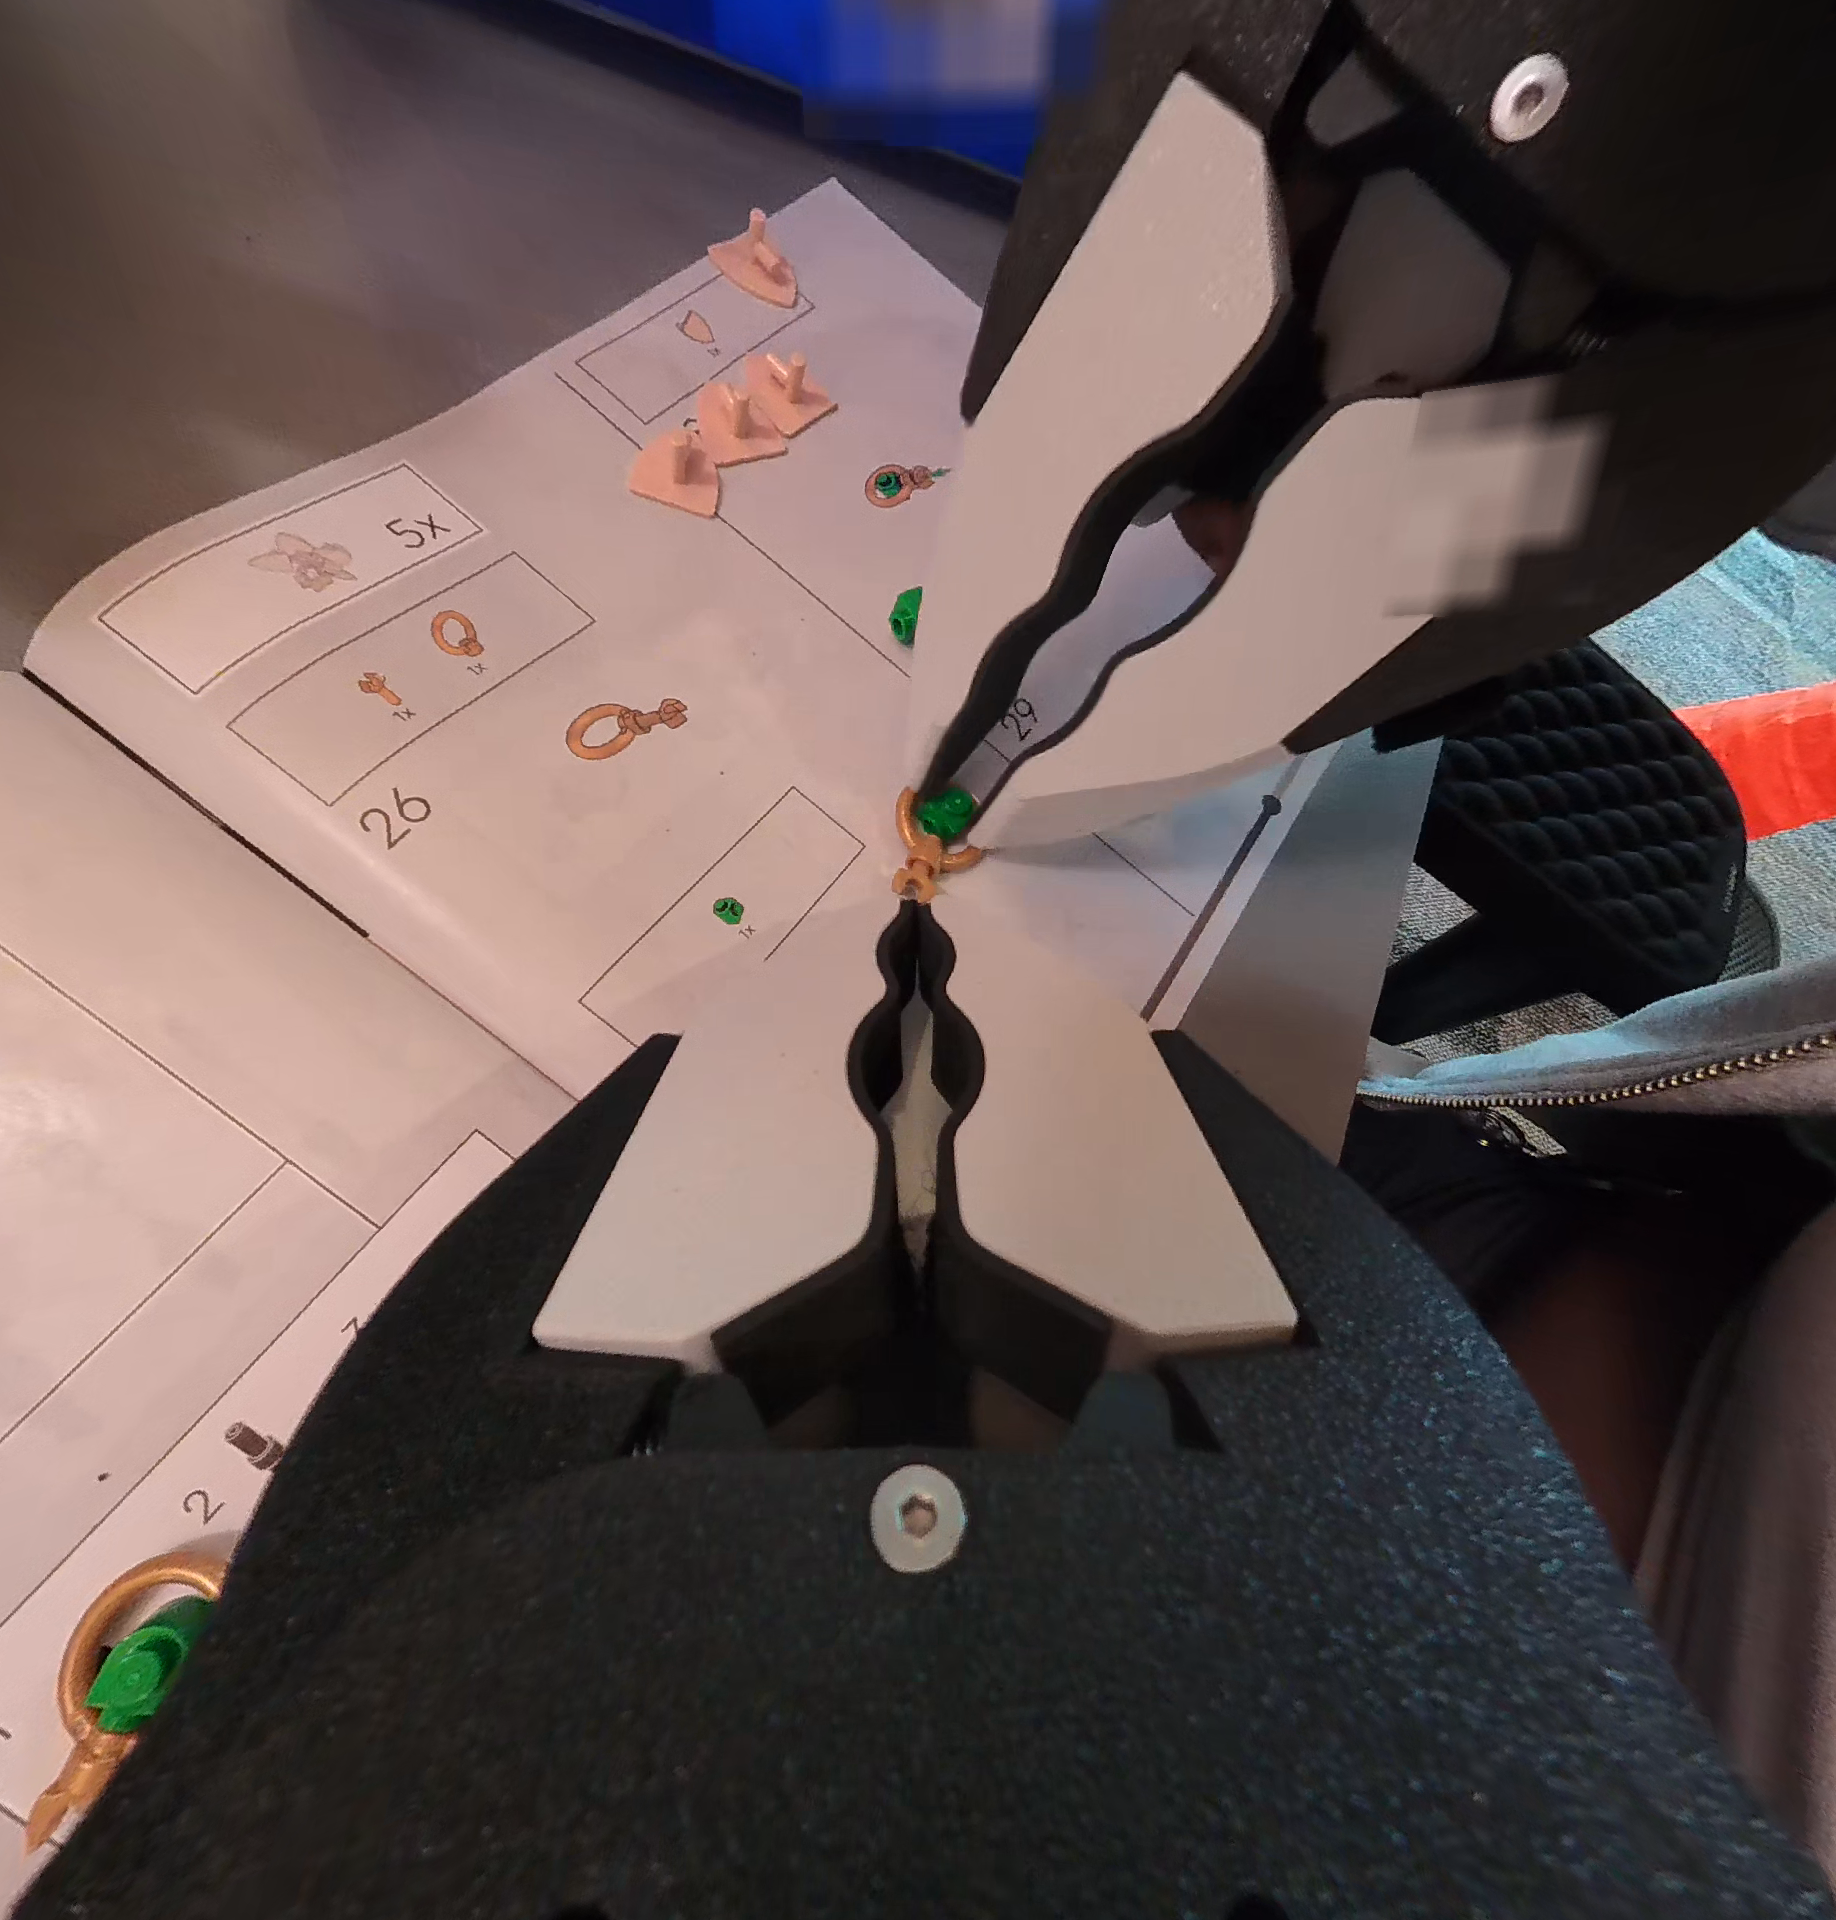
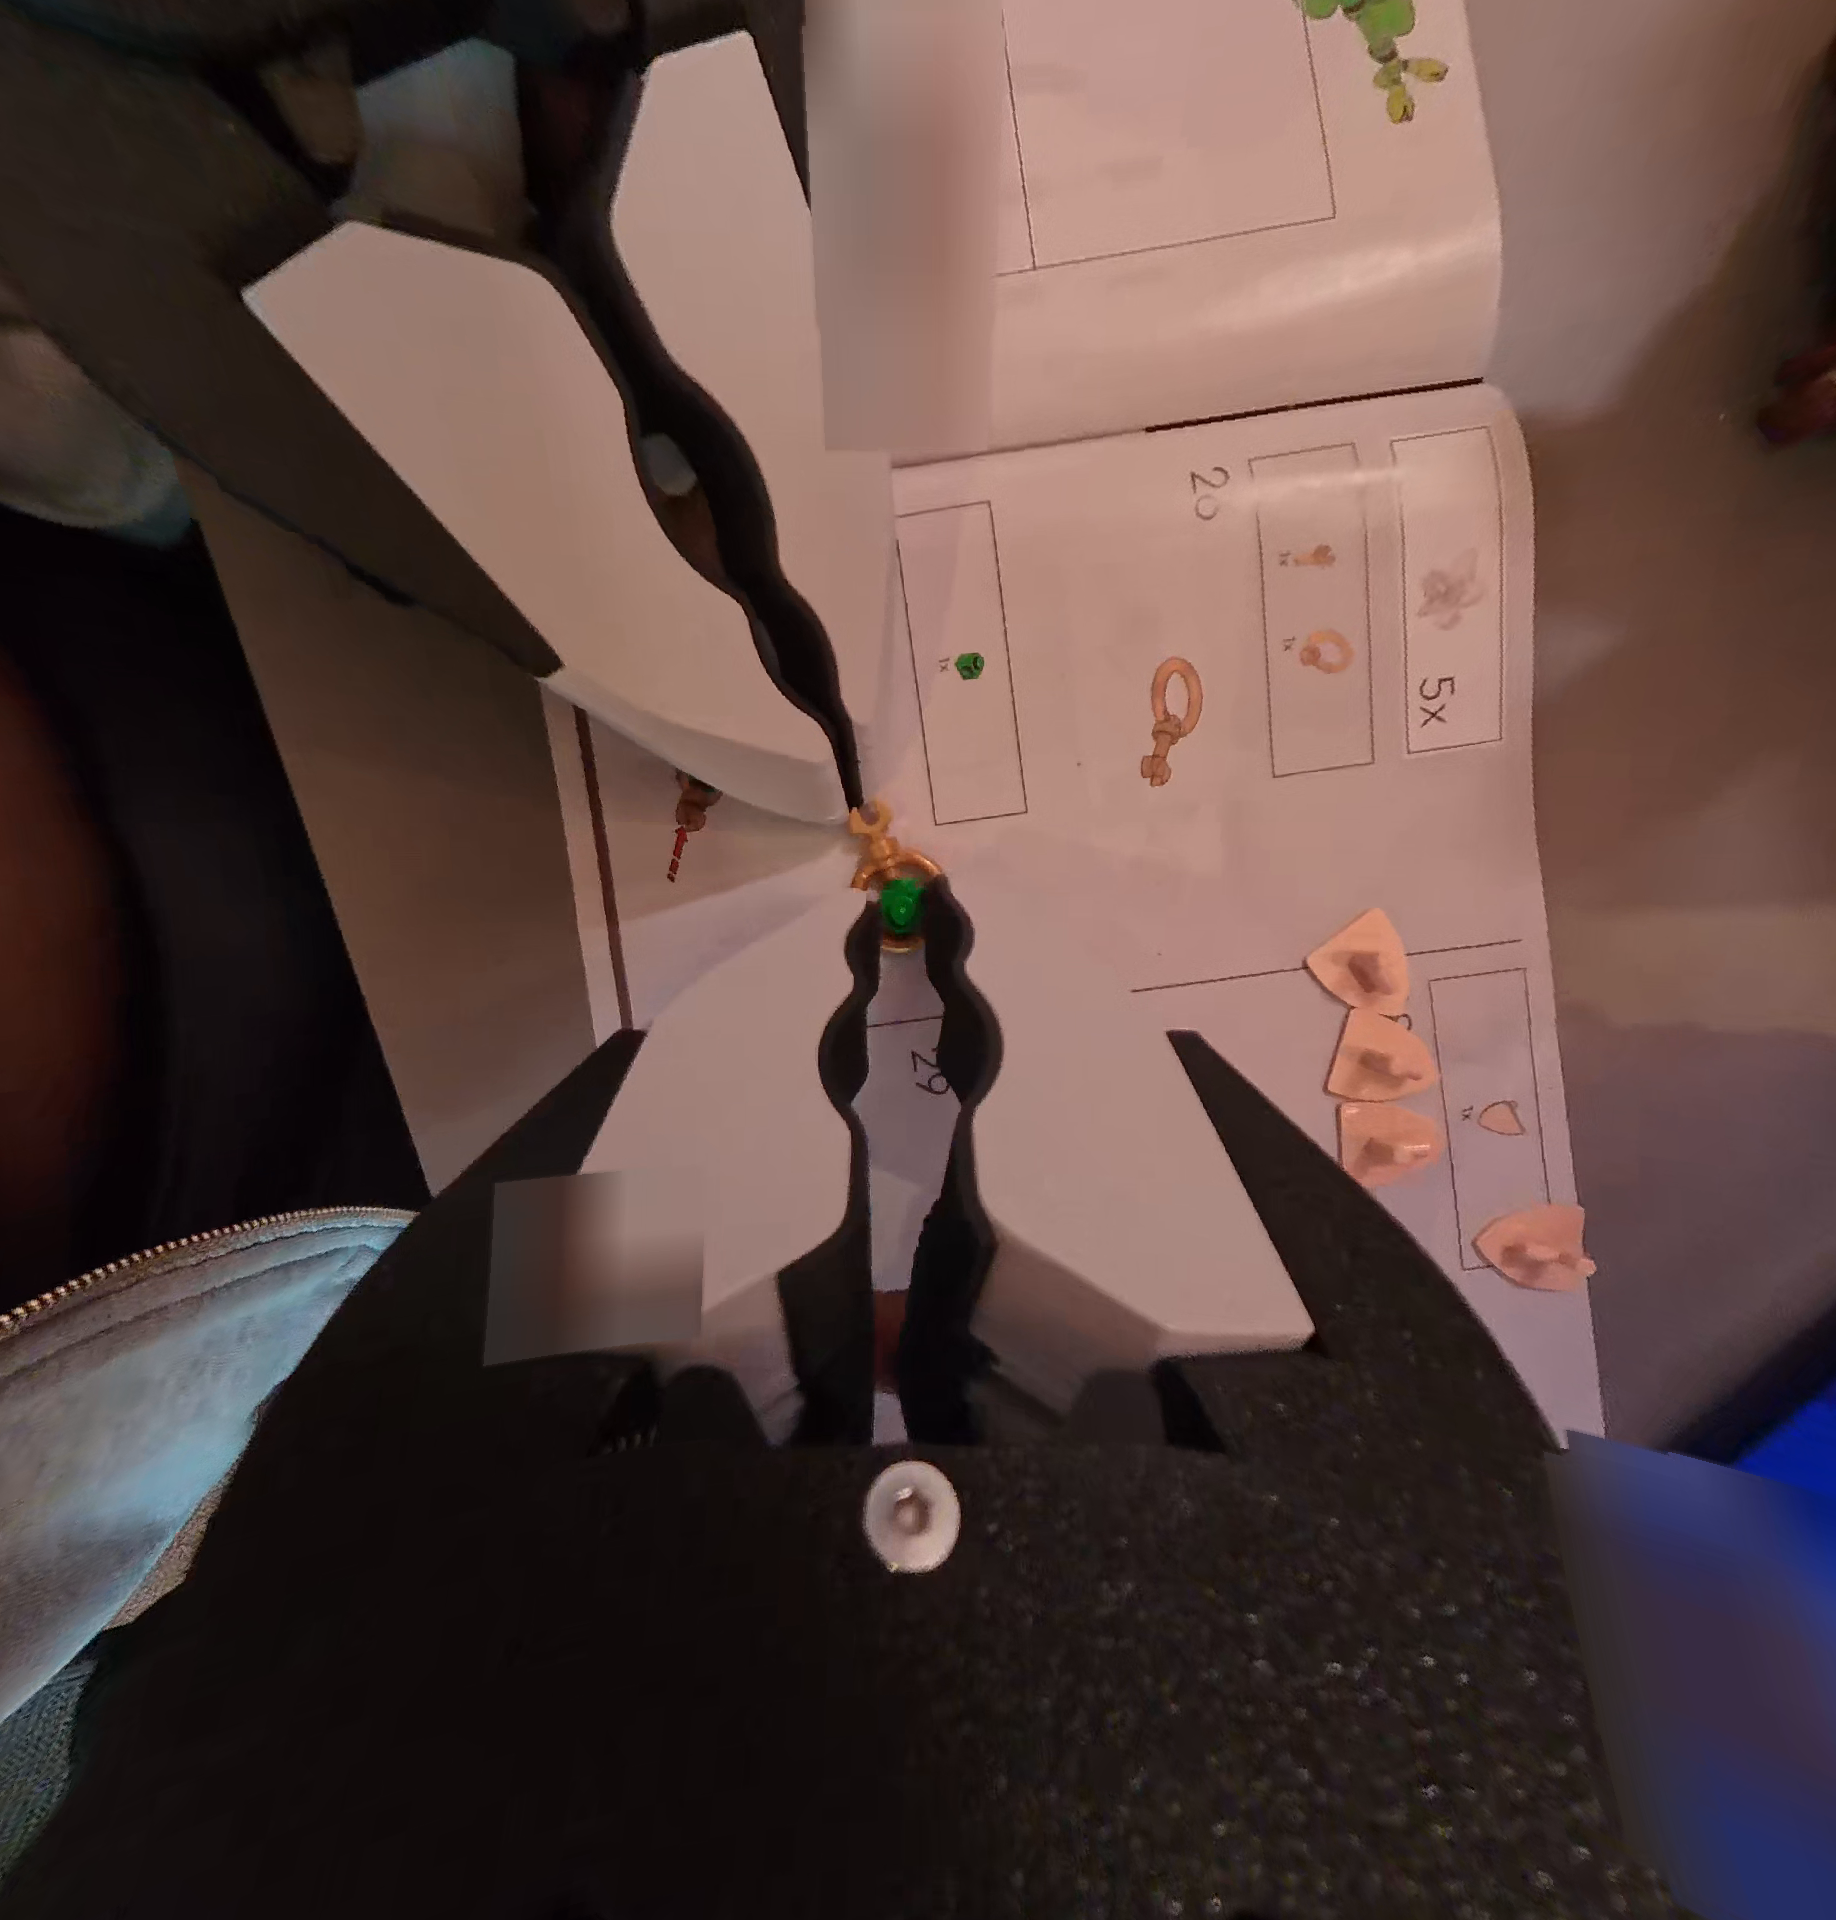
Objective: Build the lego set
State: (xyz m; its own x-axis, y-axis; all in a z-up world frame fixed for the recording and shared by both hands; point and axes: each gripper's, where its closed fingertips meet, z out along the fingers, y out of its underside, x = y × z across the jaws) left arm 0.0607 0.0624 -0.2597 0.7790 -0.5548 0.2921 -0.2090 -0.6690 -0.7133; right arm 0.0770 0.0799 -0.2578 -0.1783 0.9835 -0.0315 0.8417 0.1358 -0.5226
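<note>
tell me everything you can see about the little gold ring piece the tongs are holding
The gold ring piece is a tiny shiny plastic loop with a short stem. The left tongs pinch the stem; the right tongs close around the green stud sitting in its loop. It is held just above the open instruction booklet.

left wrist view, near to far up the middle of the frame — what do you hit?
left gripper → gold ring piece with green stud → right gripper closed on the stud → loose green stud → cluster of three pink petals → single pink petal.
</note>
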